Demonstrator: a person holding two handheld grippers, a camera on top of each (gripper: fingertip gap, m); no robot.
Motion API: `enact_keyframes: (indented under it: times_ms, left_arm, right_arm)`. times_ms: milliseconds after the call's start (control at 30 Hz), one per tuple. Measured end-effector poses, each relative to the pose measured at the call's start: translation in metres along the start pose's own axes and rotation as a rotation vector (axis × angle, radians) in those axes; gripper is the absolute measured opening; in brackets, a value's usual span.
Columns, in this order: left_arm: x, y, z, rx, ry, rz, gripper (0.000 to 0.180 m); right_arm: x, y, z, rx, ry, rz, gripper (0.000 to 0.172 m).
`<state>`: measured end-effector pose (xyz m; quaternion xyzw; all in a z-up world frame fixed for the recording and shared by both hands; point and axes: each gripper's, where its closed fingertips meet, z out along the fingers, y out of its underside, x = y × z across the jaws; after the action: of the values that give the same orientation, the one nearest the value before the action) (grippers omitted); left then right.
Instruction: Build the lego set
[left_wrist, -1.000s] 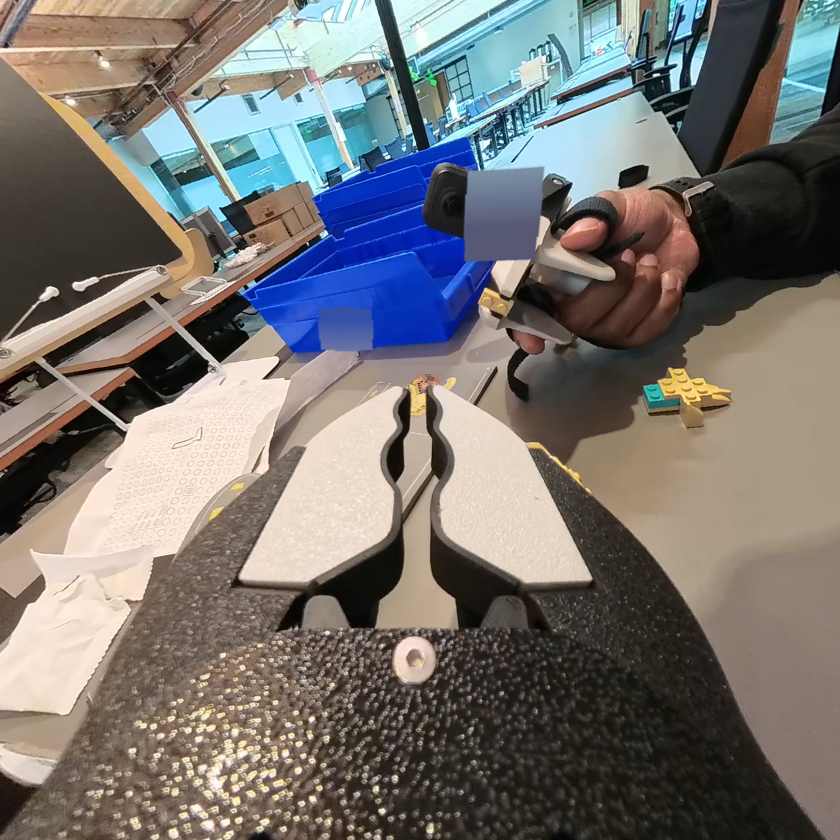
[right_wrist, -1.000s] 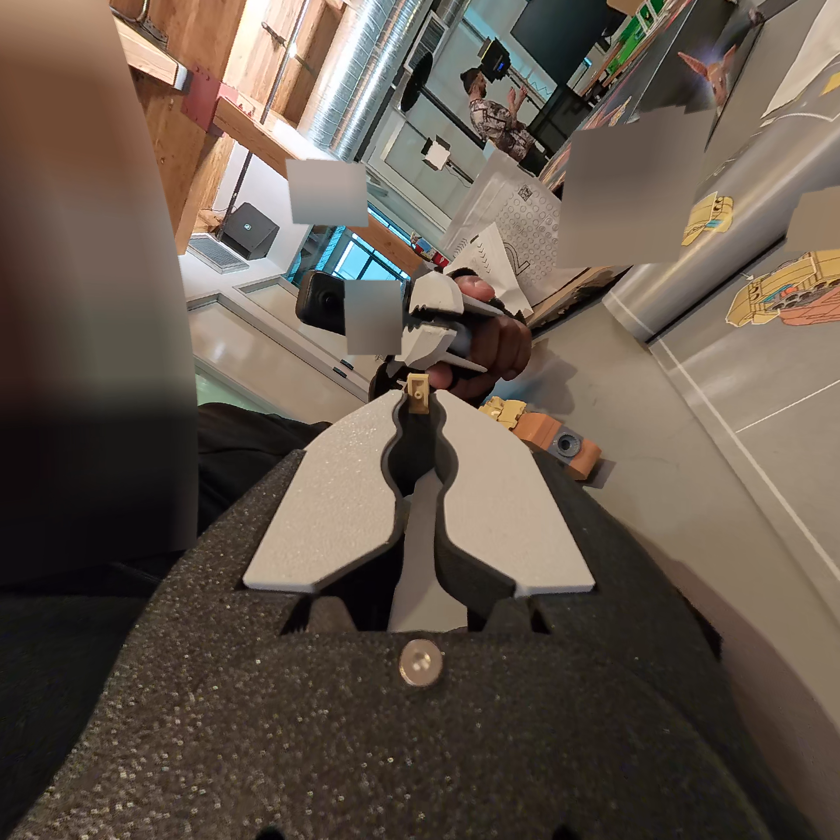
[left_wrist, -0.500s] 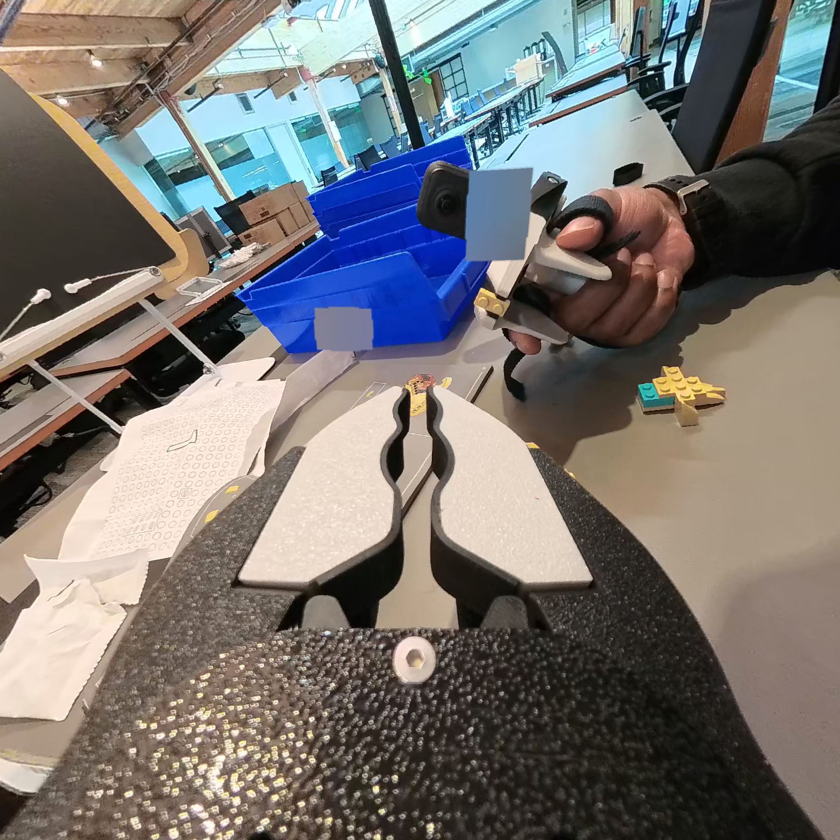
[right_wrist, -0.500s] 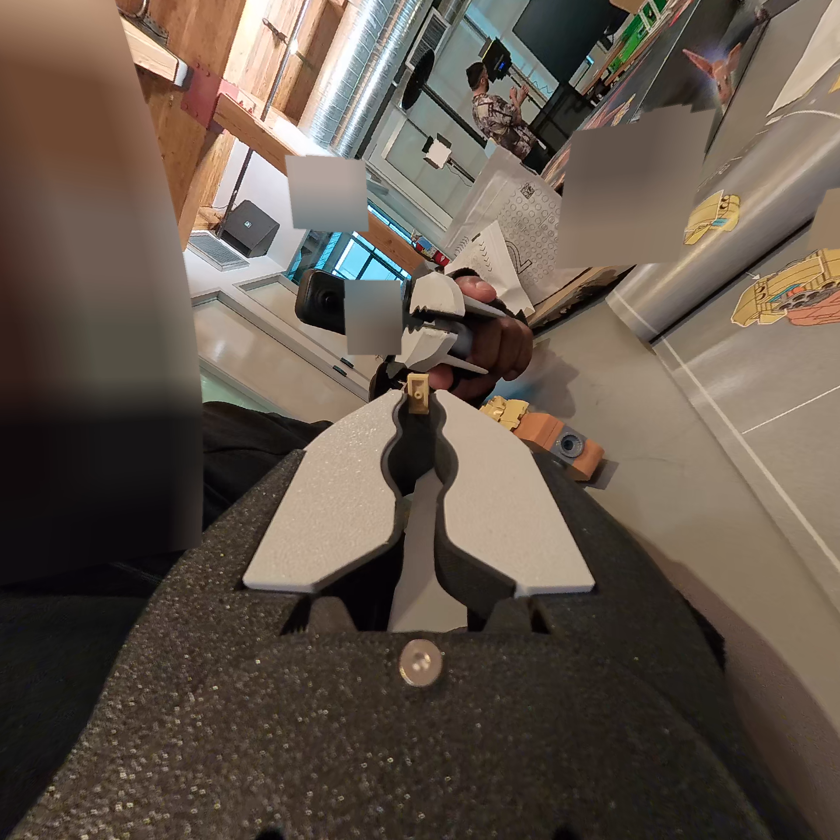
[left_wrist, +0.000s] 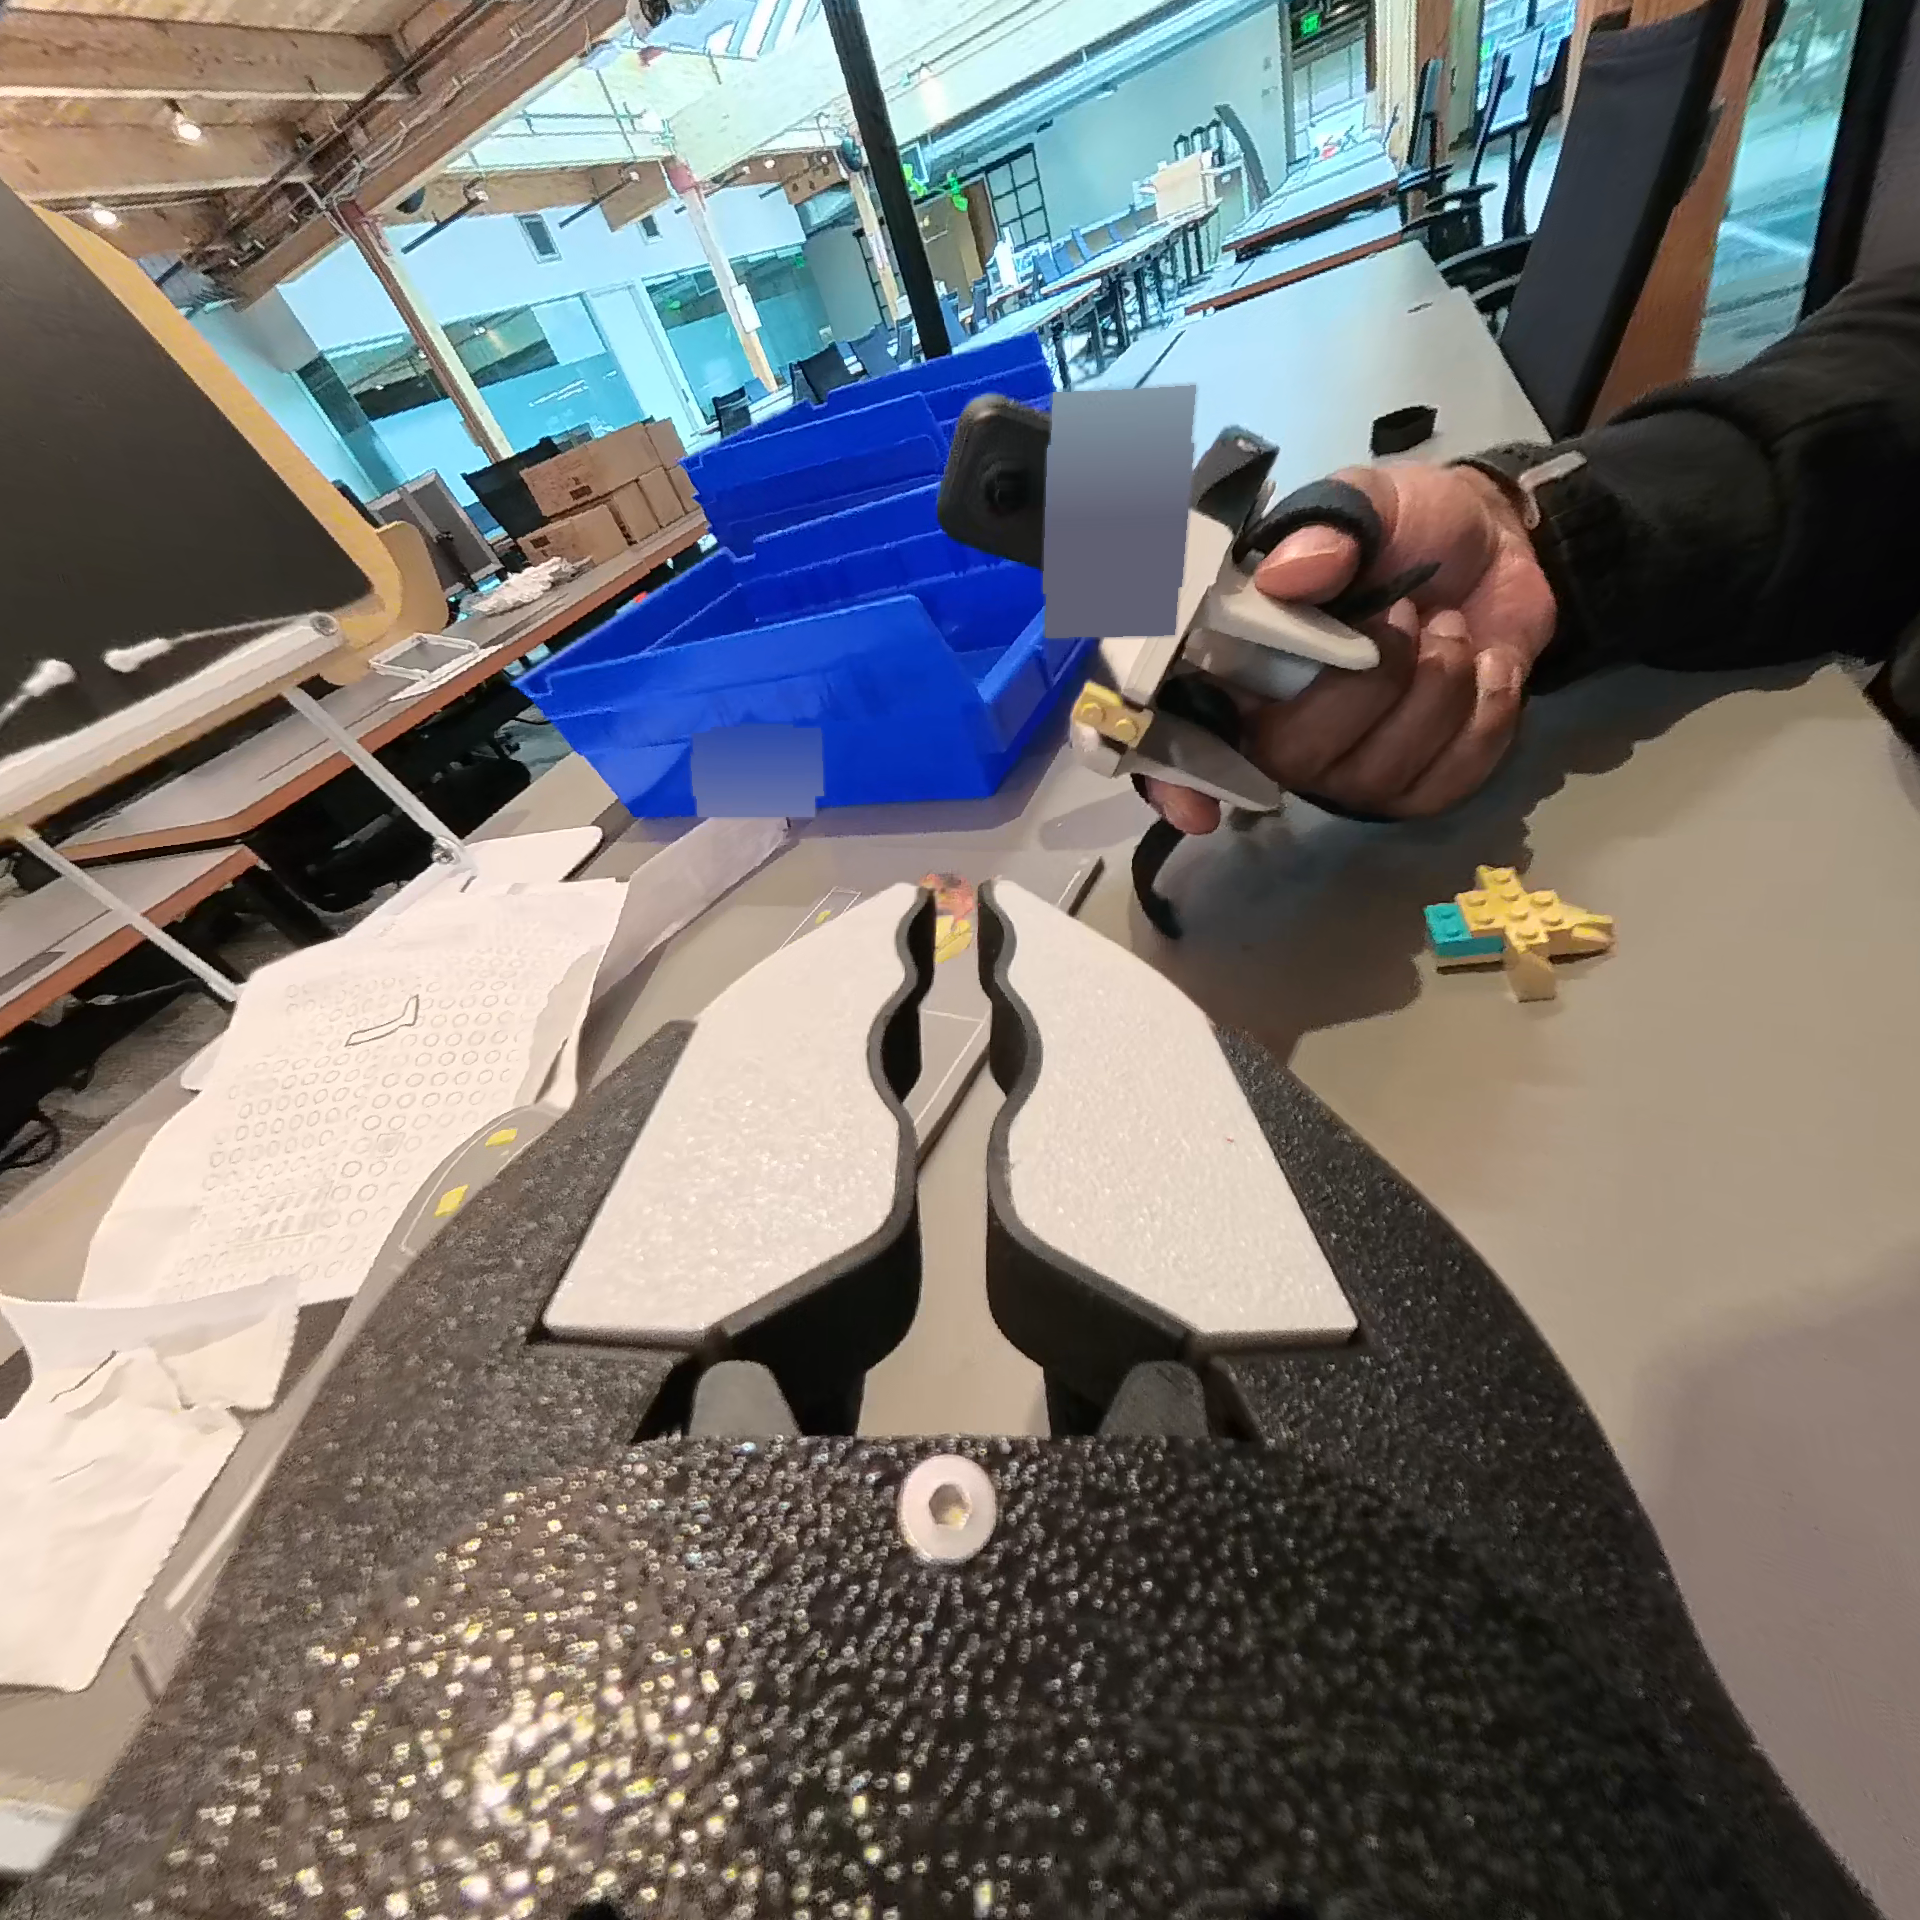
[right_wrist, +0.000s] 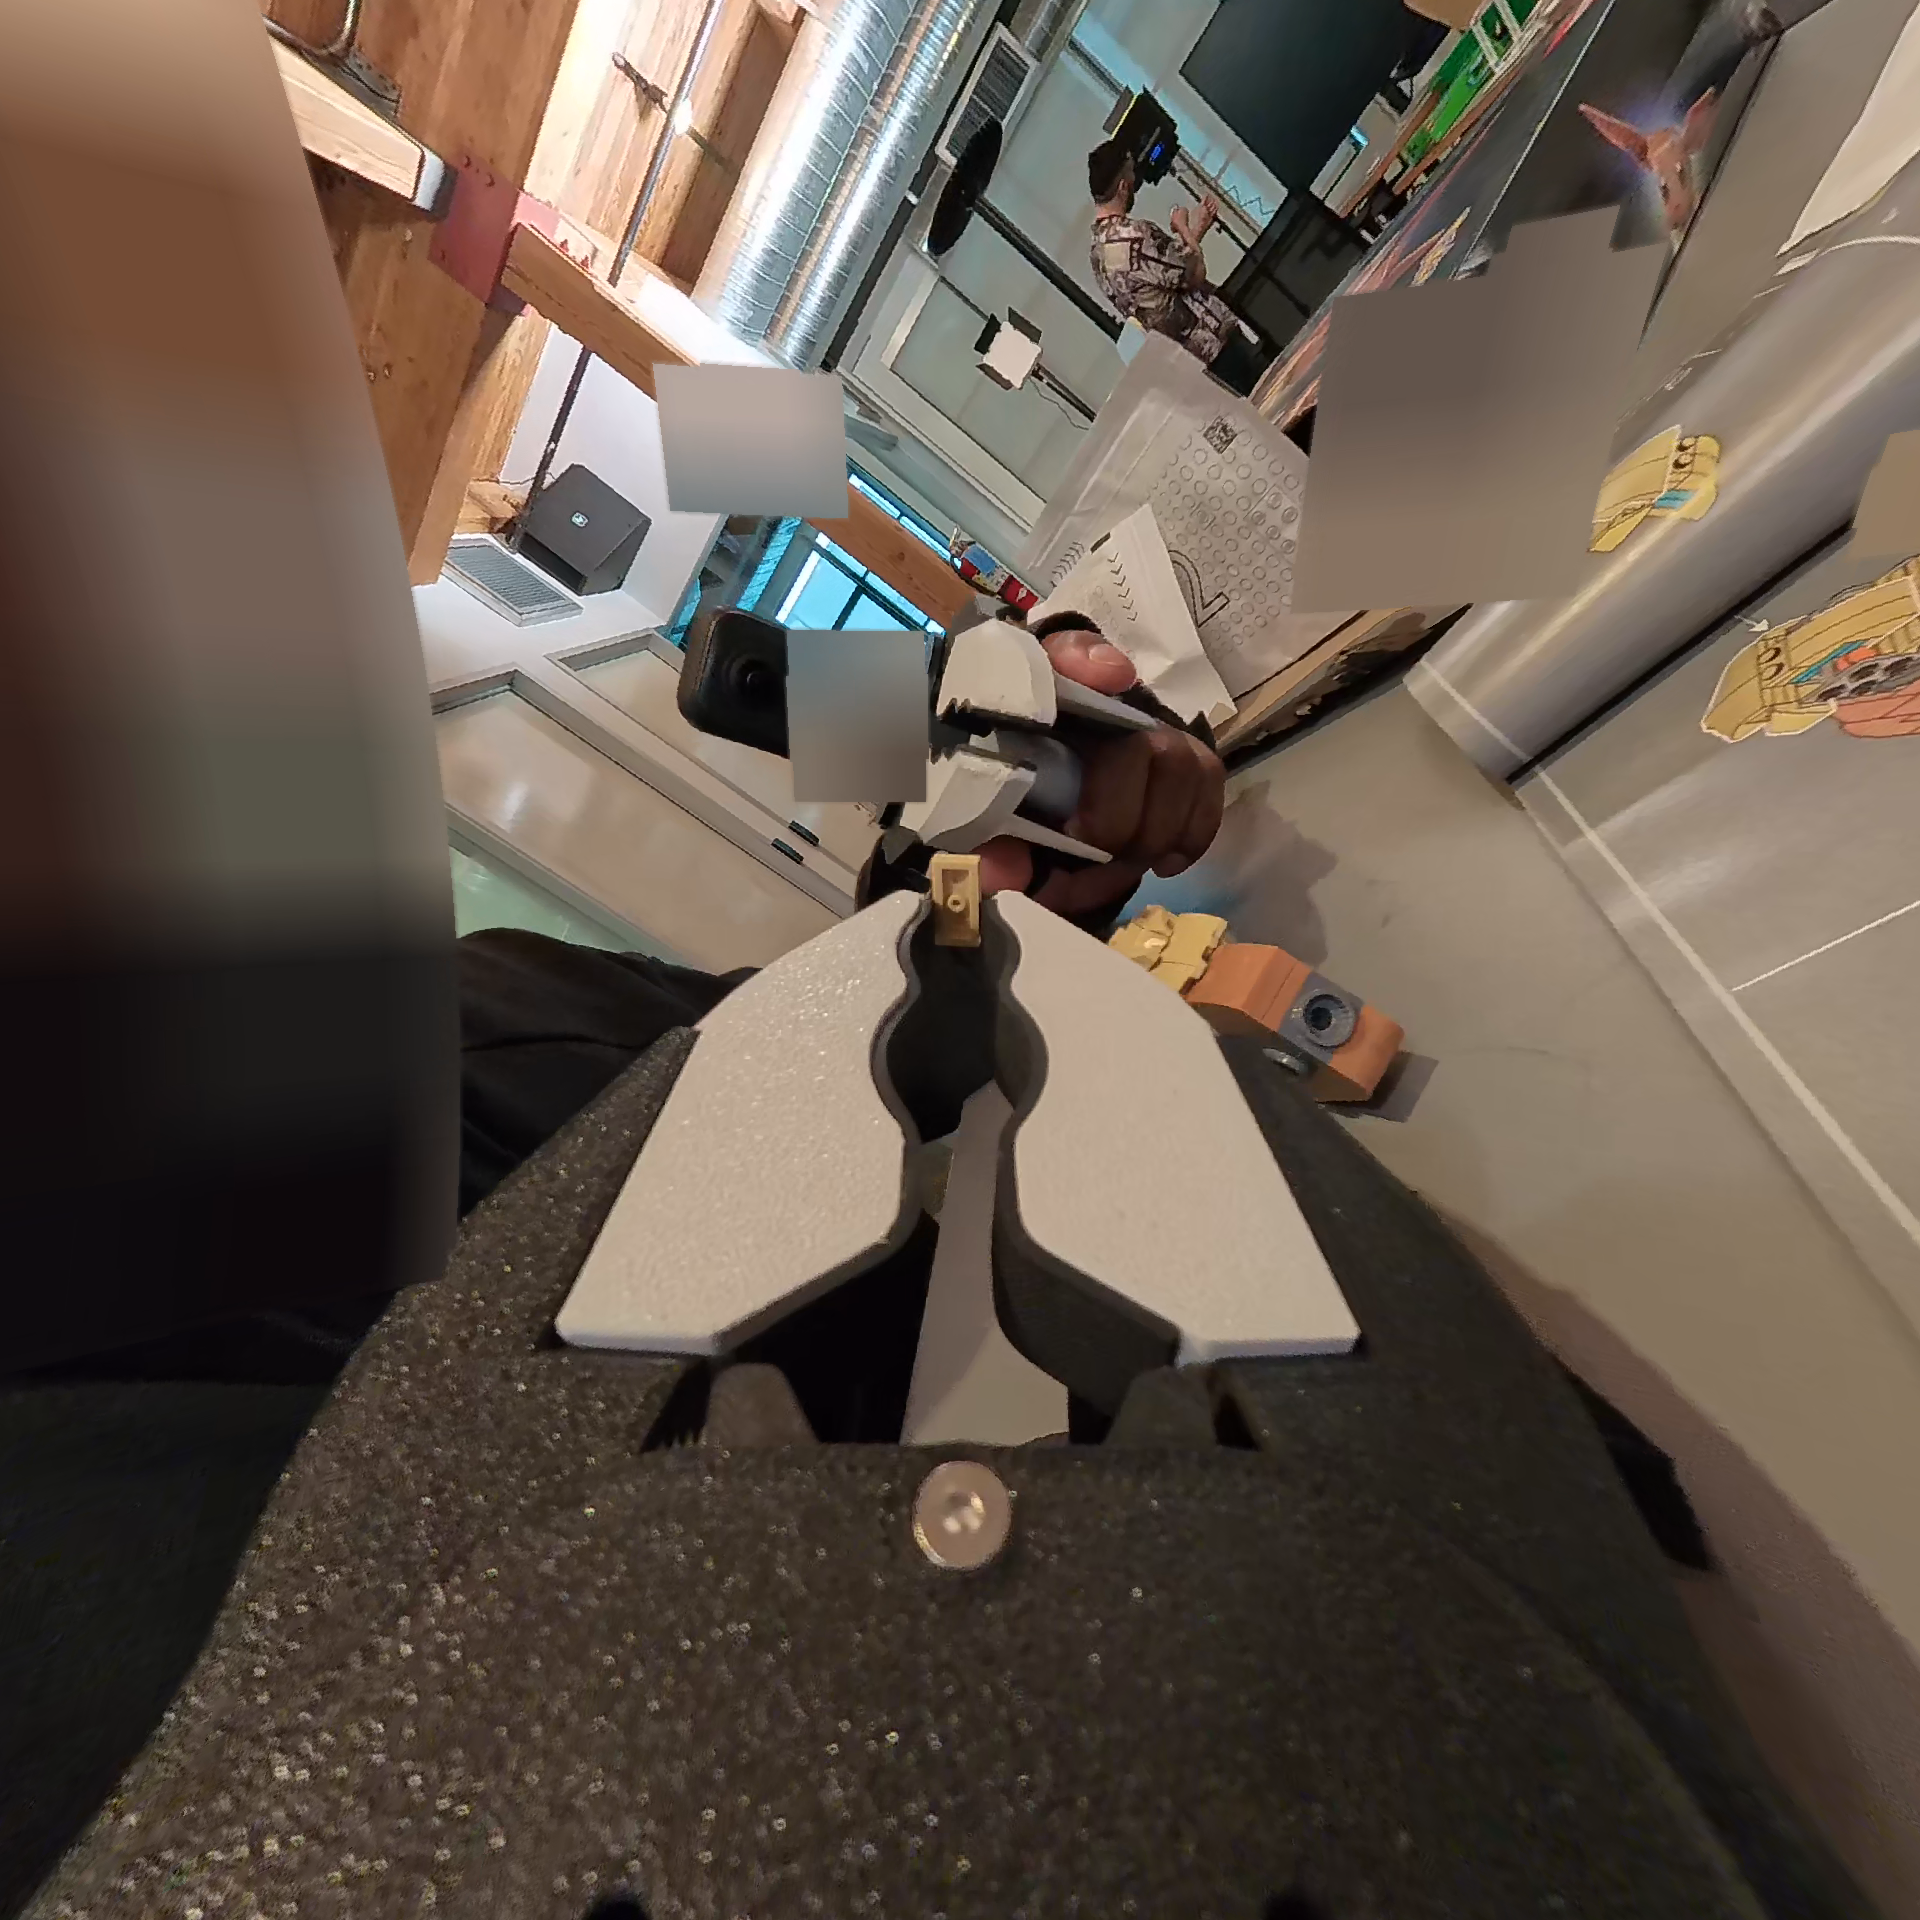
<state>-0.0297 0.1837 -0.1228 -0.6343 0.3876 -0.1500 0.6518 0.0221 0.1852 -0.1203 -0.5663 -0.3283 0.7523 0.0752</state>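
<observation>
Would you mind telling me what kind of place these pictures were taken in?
Most likely an open-plan office or workshop: rows of long desks and chairs recede under exposed timber beams, with blue storage bins and toy-brick builds on a grey worktable.

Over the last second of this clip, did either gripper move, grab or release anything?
No grab or release. The right gripper keeps its pads pressed on the small tan brick, held above the grey table. The left gripper stays narrowly parted with nothing between its fingers. Both drifted only slightly; the yellow and teal brick build lies unmoved.
</observation>
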Motion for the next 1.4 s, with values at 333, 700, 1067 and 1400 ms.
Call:
enact_keyframes:
  times_ms: [333,700,1067,1400]
  left_arm:
    - [0.049,-0.061,0.013,0.086,0.097,0.013,0.016]
    - [0.095,-0.062,0.044,0.056,0.200,0.255,0.029]
    - [0.109,-0.058,0.044,0.004,0.224,0.262,0.016]
    - [0.107,-0.040,0.041,-0.192,0.189,0.197,0.016]
  right_arm:
    - [-0.037,0.014,-0.011,0.058,-0.062,0.008,0.008]
    - [-0.066,0.040,-0.020,0.080,-0.138,0.045,0.008]
    - [-0.063,0.053,-0.020,0.042,-0.119,0.059,0.010]
    - [-0.034,0.093,-0.060,-0.148,0.335,-0.165,0.025]
